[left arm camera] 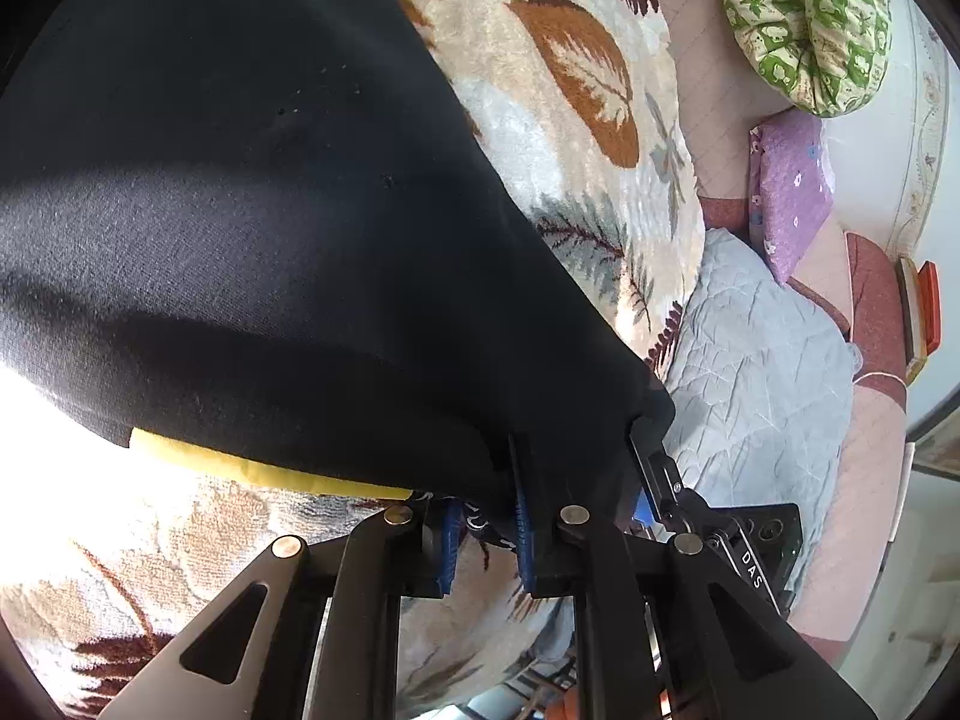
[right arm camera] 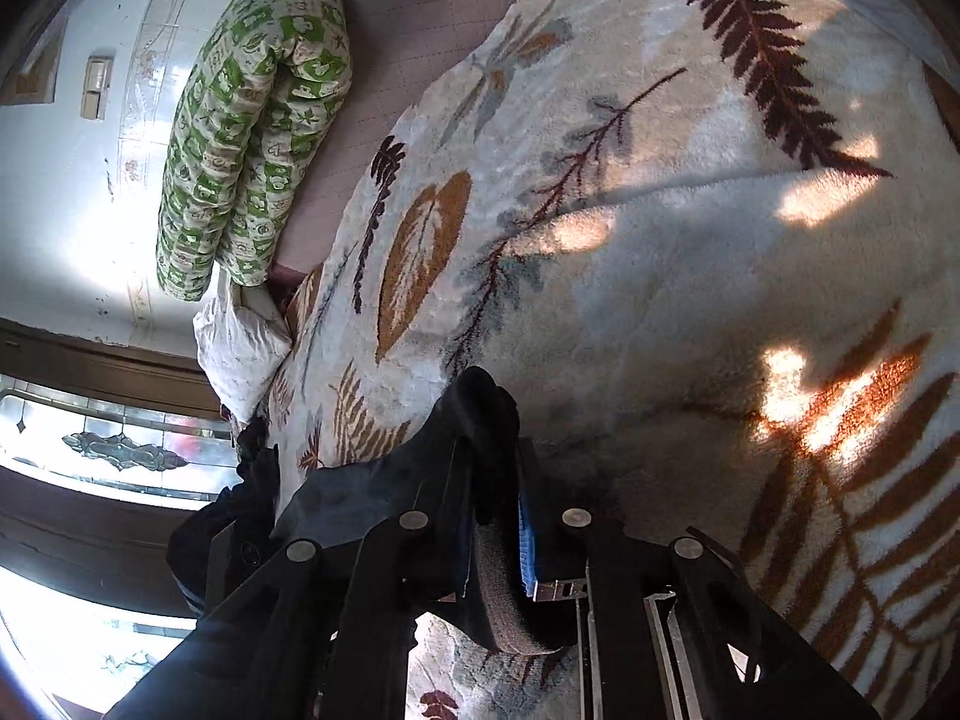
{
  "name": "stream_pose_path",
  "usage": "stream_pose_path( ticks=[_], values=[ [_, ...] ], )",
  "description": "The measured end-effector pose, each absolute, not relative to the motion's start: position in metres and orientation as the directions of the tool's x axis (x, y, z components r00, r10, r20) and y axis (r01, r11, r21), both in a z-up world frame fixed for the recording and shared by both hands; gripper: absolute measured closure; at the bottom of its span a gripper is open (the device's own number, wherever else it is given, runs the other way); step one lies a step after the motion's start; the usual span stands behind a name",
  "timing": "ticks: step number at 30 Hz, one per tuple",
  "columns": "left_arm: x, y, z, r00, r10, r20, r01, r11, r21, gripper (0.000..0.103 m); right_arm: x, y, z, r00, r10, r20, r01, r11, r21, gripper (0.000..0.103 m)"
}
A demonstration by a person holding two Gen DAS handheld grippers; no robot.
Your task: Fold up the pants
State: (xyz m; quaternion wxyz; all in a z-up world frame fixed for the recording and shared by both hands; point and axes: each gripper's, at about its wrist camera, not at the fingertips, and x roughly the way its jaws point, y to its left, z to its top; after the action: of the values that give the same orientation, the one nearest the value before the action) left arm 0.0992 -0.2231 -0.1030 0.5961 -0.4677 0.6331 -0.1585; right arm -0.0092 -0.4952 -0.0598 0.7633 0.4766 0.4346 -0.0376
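Gripping the pants (left arm camera: 270, 240) at two points, I had them lifted off the blanket (left arm camera: 558, 120) and hanging between my two tools. My left gripper (left arm camera: 480, 516) had its jaws pressed on a bunched black edge, with the cloth spreading away from it as a broad dark sheet that filled most of that view. A yellow strip (left arm camera: 258, 468) showed under the hem nearest me; I could not tell whether it was lining or something lying beneath. My right gripper (right arm camera: 492, 516) pinched a thick roll of the same black cloth, which stood up in a knob just past the tips.

I judged this to be the carrying part of a fold: one end raised, not yet laid over the other. The next move, as I read it, called for bringing both grips across together, keeping the edge taut and level, then lowering it so the layers met squarely before I let go. Slack between the two grips would likely leave a crease.

Counting outward: one pair of pants, two grippers, one leaf-patterned blanket under them. Beyond its edge lay one grey quilt (left arm camera: 762, 360), one purple cushion (left arm camera: 786, 192) and, farthest, one green patterned bolster (left arm camera: 804, 18) against the wall. In the right view I saw one white pillow (right arm camera: 240, 342) near the blanket's corner.
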Motion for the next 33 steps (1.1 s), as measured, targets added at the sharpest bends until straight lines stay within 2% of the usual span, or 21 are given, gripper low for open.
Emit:
stream_pose_path(
  ticks=[10, 18, 19, 21, 22, 23, 26, 30, 33],
  values=[
    [0.102, -0.194, -0.094, 0.173, -0.817, -0.549, -0.409, 0.448, -0.795, 0.094, 0.008, -0.467, -0.028, 0.616, 0.349, -0.706, 0.440, 0.591, 0.676, 0.094],
    [0.097, -0.176, -0.094, 0.170, -0.821, -0.546, -0.410, 0.445, -0.796, 0.094, 0.018, -0.450, -0.018, 0.604, 0.309, -0.734, 0.457, 0.620, 0.638, 0.094],
    [0.099, -0.179, -0.095, 0.165, -0.822, -0.546, -0.414, 0.445, -0.795, 0.094, 0.016, -0.454, -0.020, 0.596, 0.278, -0.753, 0.482, 0.626, 0.613, 0.090],
    [0.100, -0.182, -0.097, 0.155, -0.824, -0.546, -0.420, 0.445, -0.791, 0.094, 0.007, -0.463, -0.030, 0.570, 0.241, -0.786, 0.538, 0.614, 0.578, 0.087],
    [0.101, -0.183, -0.097, 0.153, -0.824, -0.545, -0.422, 0.445, -0.790, 0.094, 0.001, -0.470, -0.040, 0.553, 0.252, -0.794, 0.564, 0.588, 0.580, 0.079],
    [0.103, -0.185, -0.097, 0.154, -0.823, -0.547, -0.422, 0.446, -0.789, 0.094, -0.008, -0.475, -0.048, 0.538, 0.267, -0.800, 0.587, 0.562, 0.583, 0.066],
    [0.104, -0.187, -0.096, 0.157, -0.824, -0.545, -0.417, 0.445, -0.792, 0.094, -0.037, -0.486, -0.067, 0.547, 0.267, -0.794, 0.636, 0.485, 0.601, 0.045],
    [0.106, -0.189, -0.097, 0.156, -0.828, -0.538, -0.428, 0.434, -0.793, 0.094, -0.059, -0.492, -0.092, 0.616, 0.351, -0.705, 0.632, 0.313, 0.709, 0.044],
    [0.108, -0.188, -0.097, 0.163, -0.827, -0.539, -0.428, 0.433, -0.793, 0.094, -0.057, -0.480, -0.104, 0.643, 0.446, -0.623, 0.601, 0.211, 0.771, 0.039]
  ],
)
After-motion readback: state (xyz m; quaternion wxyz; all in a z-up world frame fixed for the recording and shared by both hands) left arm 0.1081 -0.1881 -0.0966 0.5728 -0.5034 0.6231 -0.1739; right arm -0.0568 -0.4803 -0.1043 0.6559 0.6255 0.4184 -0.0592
